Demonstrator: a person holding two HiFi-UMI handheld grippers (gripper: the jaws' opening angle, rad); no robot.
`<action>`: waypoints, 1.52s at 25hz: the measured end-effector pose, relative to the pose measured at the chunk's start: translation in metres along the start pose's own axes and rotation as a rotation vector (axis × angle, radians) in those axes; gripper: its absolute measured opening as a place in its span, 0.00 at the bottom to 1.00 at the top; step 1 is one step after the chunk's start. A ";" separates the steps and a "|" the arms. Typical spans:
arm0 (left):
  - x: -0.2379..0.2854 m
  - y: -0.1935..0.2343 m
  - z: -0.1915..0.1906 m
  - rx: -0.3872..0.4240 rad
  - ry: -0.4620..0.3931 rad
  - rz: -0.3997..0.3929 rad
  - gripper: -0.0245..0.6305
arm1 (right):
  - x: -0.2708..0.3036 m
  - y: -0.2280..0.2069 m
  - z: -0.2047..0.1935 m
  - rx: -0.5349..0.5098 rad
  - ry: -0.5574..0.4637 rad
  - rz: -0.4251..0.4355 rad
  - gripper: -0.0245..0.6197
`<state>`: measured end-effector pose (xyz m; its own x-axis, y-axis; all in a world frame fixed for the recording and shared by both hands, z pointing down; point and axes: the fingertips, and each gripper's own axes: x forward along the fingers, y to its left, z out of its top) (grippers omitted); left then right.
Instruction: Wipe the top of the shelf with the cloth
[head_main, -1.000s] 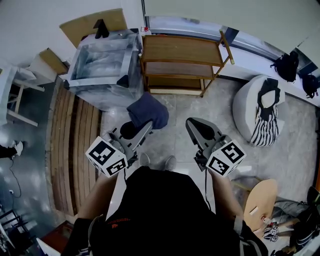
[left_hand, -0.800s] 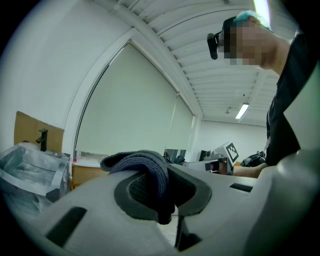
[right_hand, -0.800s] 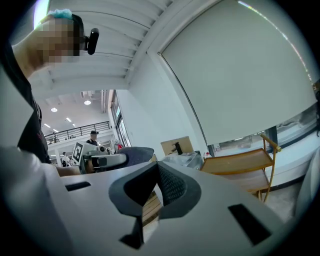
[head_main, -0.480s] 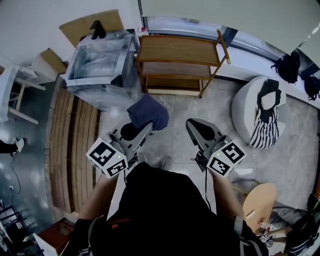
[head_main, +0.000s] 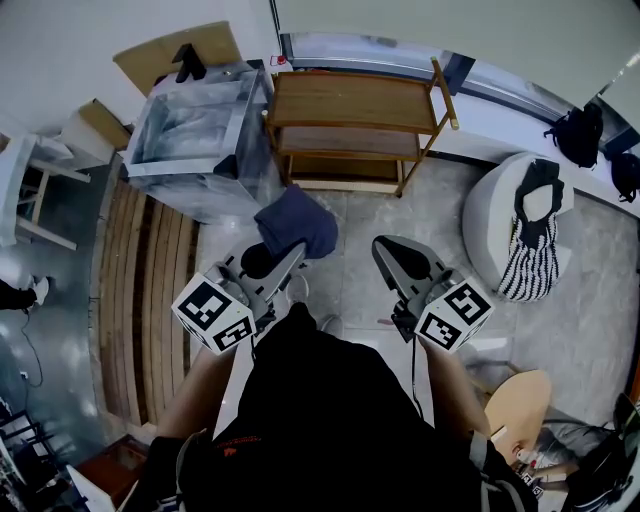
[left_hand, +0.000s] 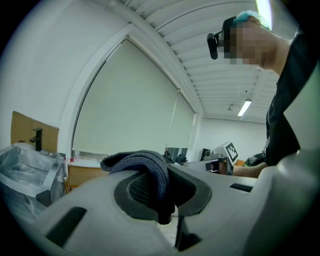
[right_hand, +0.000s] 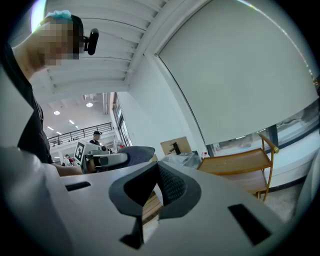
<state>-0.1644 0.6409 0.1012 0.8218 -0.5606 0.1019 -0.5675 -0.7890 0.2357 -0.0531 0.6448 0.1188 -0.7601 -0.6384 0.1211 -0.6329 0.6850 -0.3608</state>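
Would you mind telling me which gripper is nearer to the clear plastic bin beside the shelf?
Left. The left gripper, shut on the cloth, is just in front of the bin; the right gripper is farther away, beyond the cloth to the right.

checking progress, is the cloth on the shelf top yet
No, the cloth is clamped in the left gripper, held above the floor and short of the shelf.
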 end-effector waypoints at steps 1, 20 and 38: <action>0.002 0.000 0.000 0.001 0.000 -0.001 0.11 | 0.000 -0.002 0.001 0.000 0.000 0.001 0.05; 0.045 0.052 -0.006 -0.027 -0.004 -0.013 0.11 | 0.037 -0.054 0.002 0.005 0.025 -0.003 0.05; 0.111 0.213 0.017 -0.055 0.058 -0.016 0.11 | 0.176 -0.149 0.032 0.069 0.065 -0.019 0.05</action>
<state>-0.1952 0.4068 0.1464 0.8332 -0.5313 0.1530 -0.5519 -0.7820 0.2898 -0.0881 0.4187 0.1643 -0.7572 -0.6255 0.1879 -0.6376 0.6455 -0.4205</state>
